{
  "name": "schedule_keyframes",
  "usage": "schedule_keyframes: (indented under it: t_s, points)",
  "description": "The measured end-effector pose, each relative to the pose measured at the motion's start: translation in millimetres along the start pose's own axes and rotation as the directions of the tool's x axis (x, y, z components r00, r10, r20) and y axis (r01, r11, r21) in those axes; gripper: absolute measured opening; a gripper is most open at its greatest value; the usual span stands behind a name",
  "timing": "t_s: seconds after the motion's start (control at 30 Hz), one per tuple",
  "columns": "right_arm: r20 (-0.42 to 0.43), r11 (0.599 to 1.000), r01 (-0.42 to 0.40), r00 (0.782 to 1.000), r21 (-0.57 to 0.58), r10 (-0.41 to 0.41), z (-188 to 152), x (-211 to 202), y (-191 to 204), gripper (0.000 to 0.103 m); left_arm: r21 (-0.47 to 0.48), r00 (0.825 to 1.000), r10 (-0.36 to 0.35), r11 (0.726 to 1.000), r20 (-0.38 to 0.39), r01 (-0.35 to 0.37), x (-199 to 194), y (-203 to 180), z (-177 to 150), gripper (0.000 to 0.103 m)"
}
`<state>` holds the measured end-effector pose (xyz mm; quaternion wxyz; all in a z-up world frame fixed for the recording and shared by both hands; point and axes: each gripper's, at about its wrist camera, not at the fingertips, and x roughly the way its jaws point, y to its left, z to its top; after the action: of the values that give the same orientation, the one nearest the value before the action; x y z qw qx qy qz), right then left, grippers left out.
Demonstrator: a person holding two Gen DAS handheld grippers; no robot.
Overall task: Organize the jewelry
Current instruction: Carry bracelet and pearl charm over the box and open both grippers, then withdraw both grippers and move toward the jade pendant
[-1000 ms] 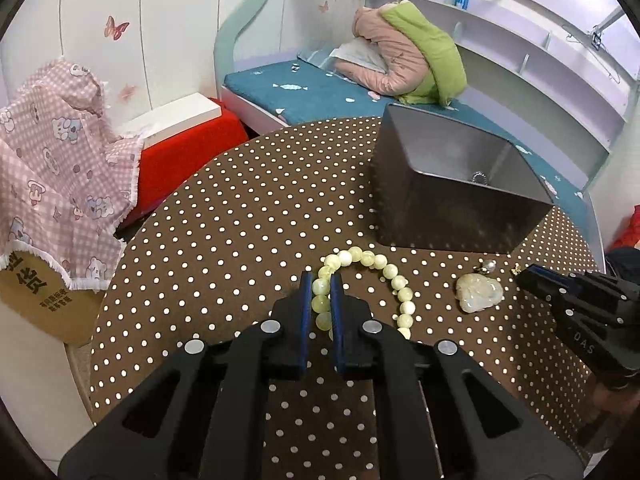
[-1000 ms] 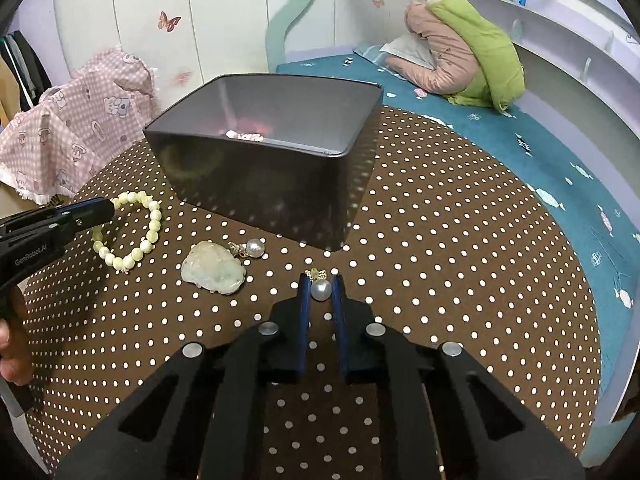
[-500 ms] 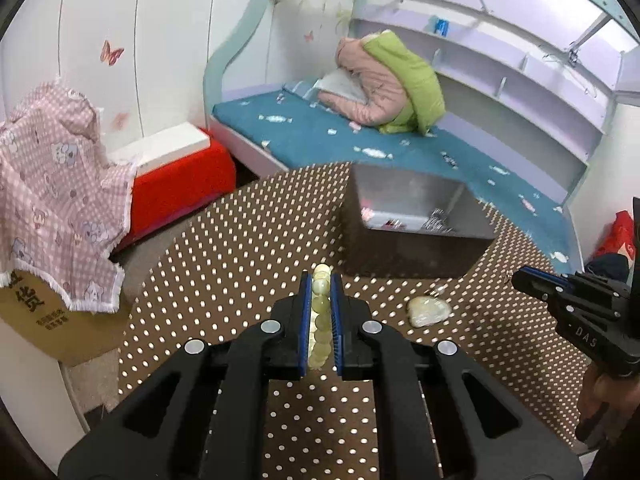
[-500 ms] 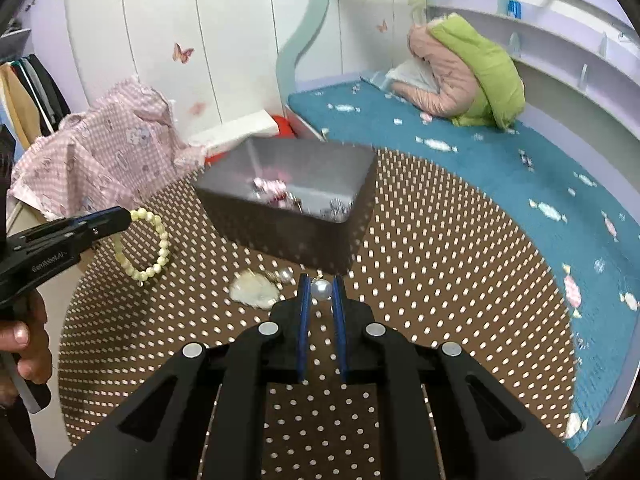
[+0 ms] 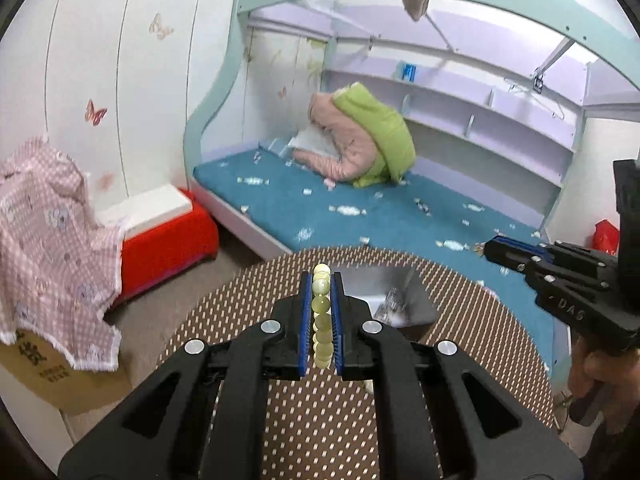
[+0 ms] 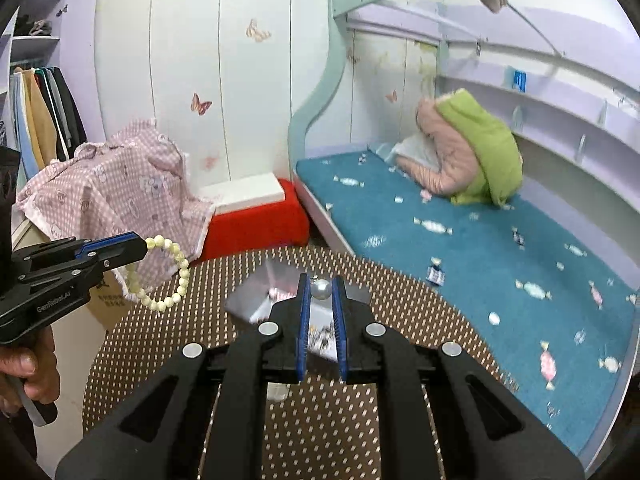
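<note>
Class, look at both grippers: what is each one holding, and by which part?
The left gripper pinches the bead bracelet across one stretch of its loop; the rest hangs free. The right gripper clamps the pearl earring by its pearl, at the fingertips.

Beaded bracelet and pearl earring aloft over the jewelry box

Pale yellow-green bead bracelet [image 5: 321,312] pinched edge-on between the blue pads of the left gripper [image 5: 321,280], seen from the right wrist camera hanging as an open loop [image 6: 162,272] clear of the brown dotted table [image 6: 168,336]. Round white pearl earring [image 6: 321,289] with a small metal top clamped at the tips of the right gripper [image 6: 321,290], above the dark rectangular box [image 6: 256,300]. Box open-topped, standing on the table, glinting small jewelry pieces on its floor [image 5: 390,306], blurred and hard to identify
</note>
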<state>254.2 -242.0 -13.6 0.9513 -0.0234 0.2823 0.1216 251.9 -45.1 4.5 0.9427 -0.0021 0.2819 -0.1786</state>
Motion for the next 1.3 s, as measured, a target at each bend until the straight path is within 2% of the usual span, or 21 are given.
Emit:
schedule_keyframes:
  t_s: [0.13, 0.33, 0.63, 0.73, 0.77, 0.8, 0.83, 0.87, 0.9, 0.97, 1.0, 1.07, 1.3]
  points:
    - [0.001, 1.0, -0.011, 1.0, -0.004, 0.011, 10, 8, -3, 0.01, 0.01, 1.0, -0.025, 1.0, 0.017, 0.025, 6, -8, 24, 0.009]
    - [-0.044, 1.0, -0.023, 0.999, 0.017, 0.023, 16, 37, -10, 0.01, 0.02, 0.998, -0.065, 0.998, -0.012, 0.065, 32, -22, 45, 0.009]
    - [-0.099, 0.998, -0.042, 0.994, 0.056, 0.047, 13, 63, -18, 0.01, 0.02, 0.993, -0.089, 0.996, -0.082, 0.091, 77, -25, 50, 0.009]
    - [-0.109, 0.996, -0.045, 0.993, 0.078, 0.053, 12, 70, -23, 0.01, 0.012, 0.993, -0.068, 0.998, -0.095, 0.069, 86, -23, 49, 0.01]
    - [-0.108, 0.995, -0.046, 0.993, 0.088, 0.055, 12, 71, -23, 0.015, 0.008, 0.994, -0.055, 0.998, -0.097, 0.056, 89, -22, 49, 0.01]
    - [-0.106, 0.994, -0.046, 0.993, 0.104, 0.057, 11, 72, -26, 0.028, 0.005, 0.994, -0.047, 0.999, -0.099, 0.048, 91, -21, 50, 0.019]
    - [-0.104, 0.992, -0.044, 0.993, 0.116, 0.056, 10, 72, -27, 0.038, 0.001, 0.995, -0.039, 0.999, -0.096, 0.039, 91, -20, 50, 0.03]
    - [-0.102, 0.992, -0.044, 0.993, 0.122, 0.057, 11, 73, -28, 0.056, -0.007, 0.996, -0.027, 1.0, -0.084, 0.027, 89, -17, 49, 0.065]
    - [-0.09, 0.991, -0.044, 0.994, 0.129, 0.055, 9, 71, -29, 0.069, -0.013, 0.998, -0.013, 1.0, -0.062, 0.013, 85, -15, 48, 0.089]
    - [-0.083, 0.989, -0.038, 0.995, 0.141, 0.05, 8, 69, -30, 0.079, -0.015, 1.0, 0.01, 1.0, -0.028, -0.011, 77, -11, 46, 0.091]
    - [-0.078, 0.988, -0.03, 0.996, 0.149, 0.042, 7, 67, -31, 0.088, -0.016, 0.999, 0.01, 1.0, -0.031, -0.011, 75, -9, 46, 0.091]
    - [-0.063, 0.987, -0.017, 0.998, 0.163, 0.028, 6, 64, -32, 0.095, -0.032, 0.999, 0.026, 0.999, -0.023, -0.027, 70, -4, 44, 0.093]
    - [-0.048, 0.979, 0.024, 0.999, 0.201, -0.014, -1, 43, -36, 0.095, -0.045, 0.995, 0.097, 0.994, 0.02, -0.096, 40, 4, 27, 0.096]
